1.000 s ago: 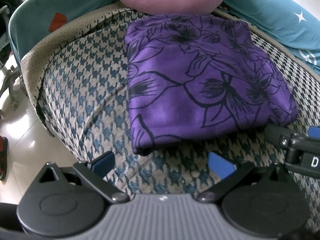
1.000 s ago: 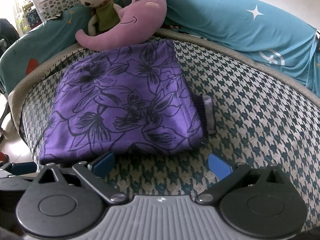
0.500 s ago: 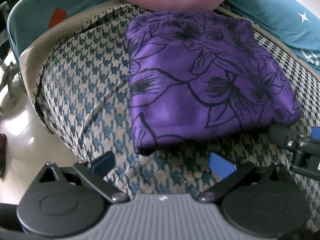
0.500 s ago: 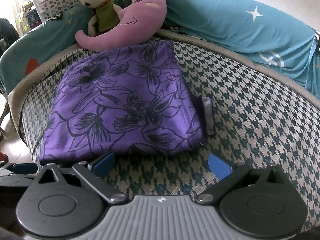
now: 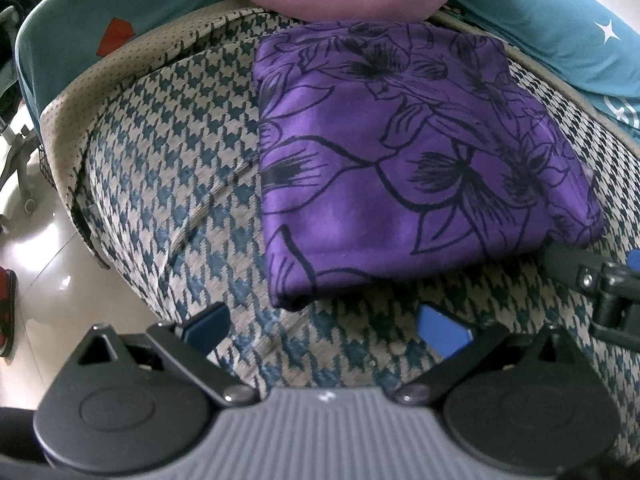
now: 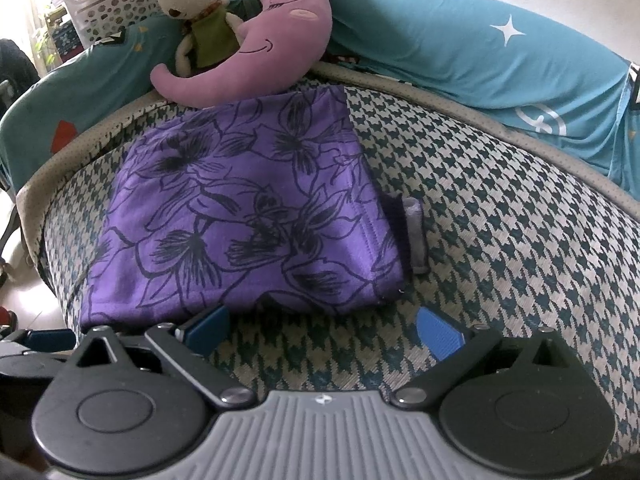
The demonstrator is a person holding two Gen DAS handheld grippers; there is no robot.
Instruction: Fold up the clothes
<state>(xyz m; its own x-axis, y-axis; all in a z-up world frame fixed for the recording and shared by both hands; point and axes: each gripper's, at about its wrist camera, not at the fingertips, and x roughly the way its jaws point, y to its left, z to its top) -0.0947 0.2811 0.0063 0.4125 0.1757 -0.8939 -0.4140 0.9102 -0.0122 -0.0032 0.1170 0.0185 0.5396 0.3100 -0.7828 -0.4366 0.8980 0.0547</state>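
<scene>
While both spread wide and grip nothing, the left gripper [image 5: 324,324] and right gripper [image 6: 322,326] hover near the folded purple garment [image 6: 248,216] at twelve o'clock.

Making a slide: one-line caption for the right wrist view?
Open right gripper before a folded purple garment on a houndstooth cushion, plush moon behind.

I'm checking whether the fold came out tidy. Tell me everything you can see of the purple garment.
The purple garment is soft fabric printed with black outlined flowers, folded into a flat, roughly rectangular bundle. It lies on the houndstooth cushion, its far edge against the purple moon toy. A darker ribbed piece with a pale end sticks out at one side. Neither gripper holds it; both are open just short of its near edge.
</scene>
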